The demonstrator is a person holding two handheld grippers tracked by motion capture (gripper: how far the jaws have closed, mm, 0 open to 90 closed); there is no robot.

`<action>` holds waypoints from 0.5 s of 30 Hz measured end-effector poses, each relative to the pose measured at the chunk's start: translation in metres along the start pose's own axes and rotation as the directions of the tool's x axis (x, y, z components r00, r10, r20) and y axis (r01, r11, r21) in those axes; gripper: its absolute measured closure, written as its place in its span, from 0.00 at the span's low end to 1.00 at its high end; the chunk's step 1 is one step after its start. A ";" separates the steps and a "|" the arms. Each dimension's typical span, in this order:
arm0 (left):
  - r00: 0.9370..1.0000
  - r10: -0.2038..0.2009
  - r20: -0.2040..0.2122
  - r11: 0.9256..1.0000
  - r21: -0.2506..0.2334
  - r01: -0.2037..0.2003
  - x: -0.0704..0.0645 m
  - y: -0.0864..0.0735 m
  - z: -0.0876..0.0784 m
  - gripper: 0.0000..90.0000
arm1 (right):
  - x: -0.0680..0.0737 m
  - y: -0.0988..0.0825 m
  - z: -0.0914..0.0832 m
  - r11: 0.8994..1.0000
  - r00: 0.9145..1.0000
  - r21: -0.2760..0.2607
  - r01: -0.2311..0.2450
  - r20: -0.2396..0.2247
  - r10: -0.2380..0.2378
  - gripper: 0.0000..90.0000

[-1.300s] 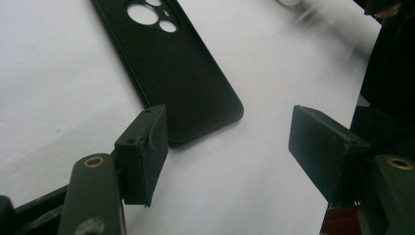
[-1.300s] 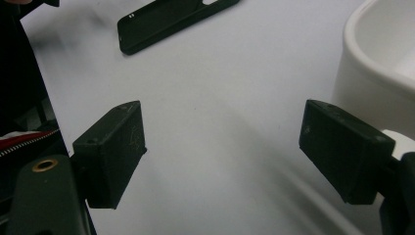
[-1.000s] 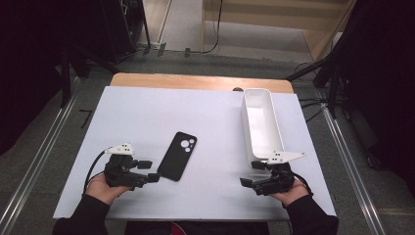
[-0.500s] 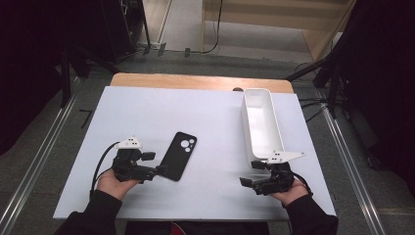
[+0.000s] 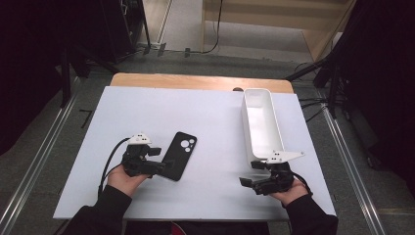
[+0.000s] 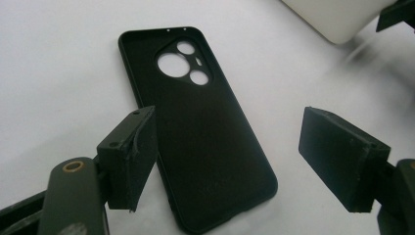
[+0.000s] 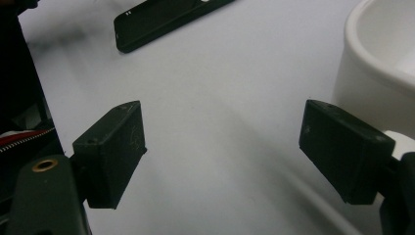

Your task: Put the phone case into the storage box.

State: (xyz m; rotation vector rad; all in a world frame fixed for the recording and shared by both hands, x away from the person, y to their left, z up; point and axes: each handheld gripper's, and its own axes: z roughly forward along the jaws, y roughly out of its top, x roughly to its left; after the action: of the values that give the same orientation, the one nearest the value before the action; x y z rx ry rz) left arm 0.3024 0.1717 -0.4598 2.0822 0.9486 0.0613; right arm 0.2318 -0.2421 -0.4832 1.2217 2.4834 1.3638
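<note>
A black phone case [image 5: 179, 155] lies flat on the white table, inside up, with its camera cut-outs at the far end. My left gripper [image 5: 160, 160] points right at the case's near end. In the left gripper view the case [image 6: 205, 142] lies between the jaws of the left gripper [image 6: 227, 142]. The jaws stand open and have just widened a little; the pads do not press on the case. My right gripper [image 5: 250, 174] rests near the front right of the table, open with nothing between its fingers [image 7: 222, 132]. The case [image 7: 161, 14] shows far off in the right gripper view.
A long white bin [image 5: 248, 128] stands on the right half of the table, just beyond the right gripper, its wall [image 7: 377, 63] close to the right jaw. The bin's corner [image 6: 328, 14] shows in the left gripper view. A wooden strip [image 5: 195, 81] borders the table's far edge.
My left hand has moved right toward the phone case, so its jaws now straddle the case's near end. The right hand has stayed still.
</note>
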 end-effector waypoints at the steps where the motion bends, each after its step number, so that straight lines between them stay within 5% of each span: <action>1: 1.000 -0.004 -0.003 1.000 -0.004 0.004 0.000 0.001 0.001 0.25 | 0.000 0.000 0.000 1.000 1.000 -0.001 0.001 0.001 -0.001 0.17; 15: 0.992 -0.054 -0.116 0.998 -0.029 0.051 0.001 0.020 0.021 0.25 | 0.000 0.000 0.000 1.000 1.000 -0.001 0.002 0.000 -0.002 0.17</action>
State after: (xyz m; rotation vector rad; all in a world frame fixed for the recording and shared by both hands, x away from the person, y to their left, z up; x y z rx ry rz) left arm 0.3227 0.1503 -0.4595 2.0467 1.0674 0.1688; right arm 0.2320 -0.2420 -0.4835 1.2187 2.4828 1.3639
